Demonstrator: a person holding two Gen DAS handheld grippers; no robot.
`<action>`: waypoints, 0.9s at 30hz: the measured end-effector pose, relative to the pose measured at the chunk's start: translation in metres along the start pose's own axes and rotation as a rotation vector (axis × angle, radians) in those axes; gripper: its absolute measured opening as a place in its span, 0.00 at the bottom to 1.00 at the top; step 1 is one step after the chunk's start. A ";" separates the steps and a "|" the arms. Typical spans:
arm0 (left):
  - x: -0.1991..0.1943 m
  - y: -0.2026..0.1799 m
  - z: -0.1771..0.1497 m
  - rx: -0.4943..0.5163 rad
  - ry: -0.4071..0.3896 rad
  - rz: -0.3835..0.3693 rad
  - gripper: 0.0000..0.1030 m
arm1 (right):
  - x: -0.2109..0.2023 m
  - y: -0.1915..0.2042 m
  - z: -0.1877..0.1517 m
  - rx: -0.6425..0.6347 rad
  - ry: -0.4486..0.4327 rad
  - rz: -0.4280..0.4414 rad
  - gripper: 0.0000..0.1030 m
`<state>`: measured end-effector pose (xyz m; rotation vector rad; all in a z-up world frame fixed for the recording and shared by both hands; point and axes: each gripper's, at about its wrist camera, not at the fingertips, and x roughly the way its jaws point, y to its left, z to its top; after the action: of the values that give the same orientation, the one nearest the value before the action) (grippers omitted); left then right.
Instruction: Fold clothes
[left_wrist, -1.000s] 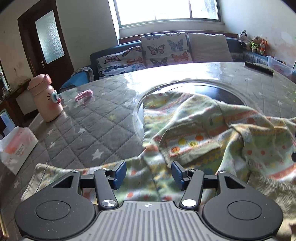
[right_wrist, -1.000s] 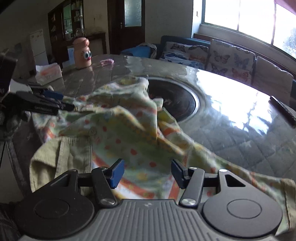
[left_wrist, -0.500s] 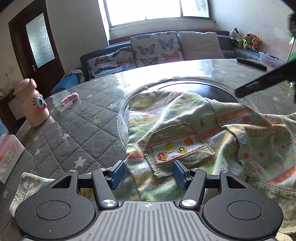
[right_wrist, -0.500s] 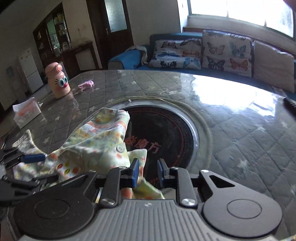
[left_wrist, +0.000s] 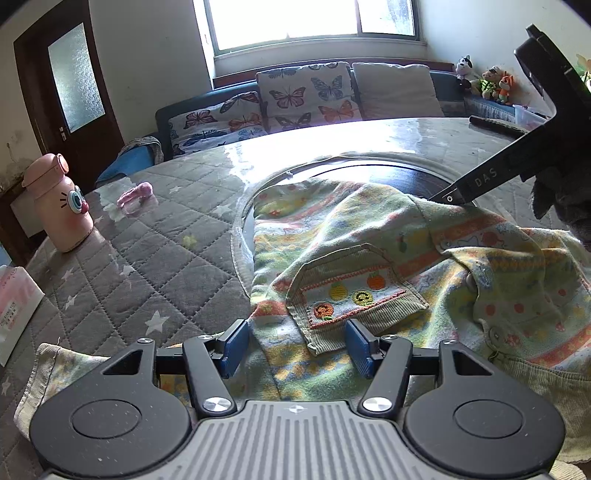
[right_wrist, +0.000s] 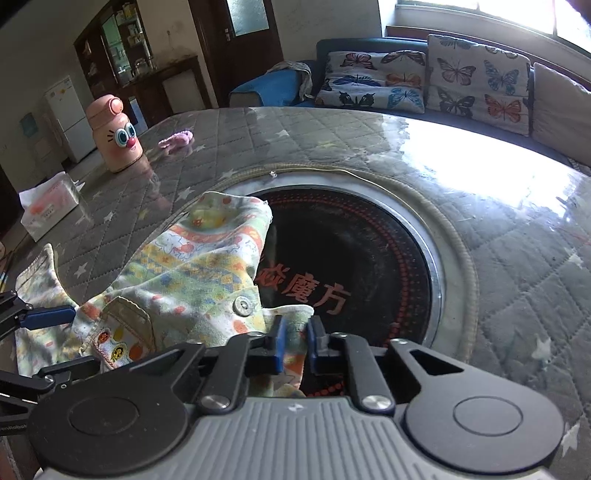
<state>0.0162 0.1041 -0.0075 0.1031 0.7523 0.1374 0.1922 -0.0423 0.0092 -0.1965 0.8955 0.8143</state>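
The tabletop (left_wrist: 155, 236) carries the patterned garment (left_wrist: 369, 236), spread partly over the dark round inset (right_wrist: 354, 266) and running lengthwise from the near left edge toward the right. The right hand-held gripper (right_wrist: 294, 341) is pressed together, pinching the garment's edge beside a snap button (right_wrist: 242, 304). The left hand-held gripper (left_wrist: 295, 349) stands spread, unloaded, with the corduroy pocket (left_wrist: 351, 291) just ahead, nearer than any other part.

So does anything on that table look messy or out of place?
The garment lies crumpled, not flat, partly draped over the dark round cooktop set into the table, an odd spot for cloth. The right gripper is pinching one edge of it. Nothing looks spilled or broken.
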 end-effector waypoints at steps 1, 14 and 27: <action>0.000 0.000 0.000 -0.001 0.000 -0.001 0.60 | 0.000 0.001 0.000 -0.007 -0.002 -0.001 0.05; 0.000 0.001 0.000 0.003 0.000 -0.008 0.60 | -0.027 -0.019 0.036 -0.107 -0.171 -0.263 0.02; 0.000 0.003 0.009 0.006 0.004 -0.014 0.61 | -0.011 -0.082 0.019 0.017 -0.104 -0.421 0.05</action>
<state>0.0220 0.1066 -0.0006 0.1031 0.7575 0.1225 0.2579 -0.0961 0.0156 -0.3129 0.7282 0.4211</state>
